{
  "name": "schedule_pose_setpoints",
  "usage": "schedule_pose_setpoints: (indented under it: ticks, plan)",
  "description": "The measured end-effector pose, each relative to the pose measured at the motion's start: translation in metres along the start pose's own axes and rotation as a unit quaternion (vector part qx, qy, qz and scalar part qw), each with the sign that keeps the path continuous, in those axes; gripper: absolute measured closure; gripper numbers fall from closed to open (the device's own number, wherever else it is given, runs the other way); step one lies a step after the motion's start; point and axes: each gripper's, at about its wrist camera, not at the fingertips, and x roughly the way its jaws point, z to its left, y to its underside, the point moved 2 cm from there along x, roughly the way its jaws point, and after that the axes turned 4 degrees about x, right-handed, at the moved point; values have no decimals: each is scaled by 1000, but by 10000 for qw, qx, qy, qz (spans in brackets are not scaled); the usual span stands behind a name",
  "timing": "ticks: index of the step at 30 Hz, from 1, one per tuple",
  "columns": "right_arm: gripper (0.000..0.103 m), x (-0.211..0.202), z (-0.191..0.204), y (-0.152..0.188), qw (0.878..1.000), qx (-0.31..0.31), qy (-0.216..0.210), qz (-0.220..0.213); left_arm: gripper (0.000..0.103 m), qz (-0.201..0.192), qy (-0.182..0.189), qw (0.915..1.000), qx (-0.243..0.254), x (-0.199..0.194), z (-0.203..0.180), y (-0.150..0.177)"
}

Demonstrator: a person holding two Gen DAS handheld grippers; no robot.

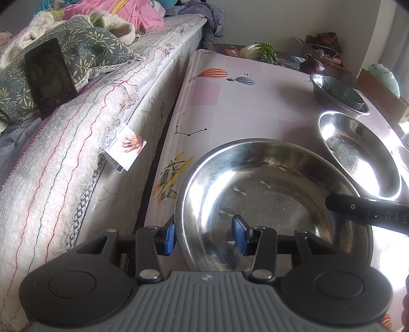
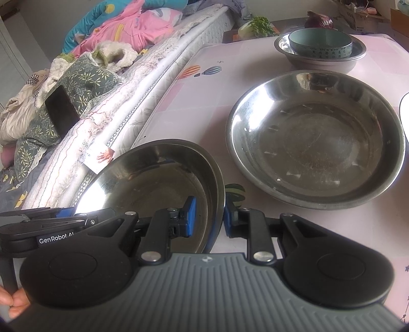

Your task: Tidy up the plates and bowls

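A table (image 2: pixel 194 102) with a pale pink cloth printed with balloons stands right against a bed (image 1: pixel 64 158), where a green leaf-patterned pillow (image 1: pixel 84 51) props up a dark phone (image 1: pixel 48 76).

Three steel dishes sit in a row on the cloth. The nearest steel plate (image 1: pixel 268 194) lies at the table's front edge. The left gripper (image 1: pixel 204 236) straddles its left rim, one blue pad outside the wall and one inside the dish, with a gap between pads and metal; whether it actually grips cannot be told. The right gripper (image 2: pixel 209 217) is nearly closed on the same plate (image 2: pixel 153 184), at its right rim, blue pads pinching the thin wall from both sides. In that view the plate looks tilted, its right edge raised.

Just beyond lies a second, larger steel plate (image 2: pixel 317 138), flat on the cloth and apart from the first. Farther back, a third steel dish (image 2: pixel 319 55) holds a pale green bowl (image 2: pixel 320 42). Behind these are a purple onion (image 2: pixel 319 21) and some leafy greens (image 2: pixel 260 25).

A person's fingers (image 2: pixel 14 304) show at the lower left corner of the right-wrist view.
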Motion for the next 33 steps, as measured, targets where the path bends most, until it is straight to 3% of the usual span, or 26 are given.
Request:
schedule_pose_setpoints:
  ticks: [9, 21, 33]
  plan:
    - [82, 4, -6, 4, 9999, 71, 46, 62, 57, 169, 162, 9997, -54, 8, 1, -2]
    - [82, 10, -2, 1, 9999, -54, 150, -59, 58, 53, -122, 9997, 210, 13, -7, -7]
    - [82, 8, 1, 2, 9996, -175, 205, -84, 59, 12, -126, 9997, 186, 7, -5, -6]
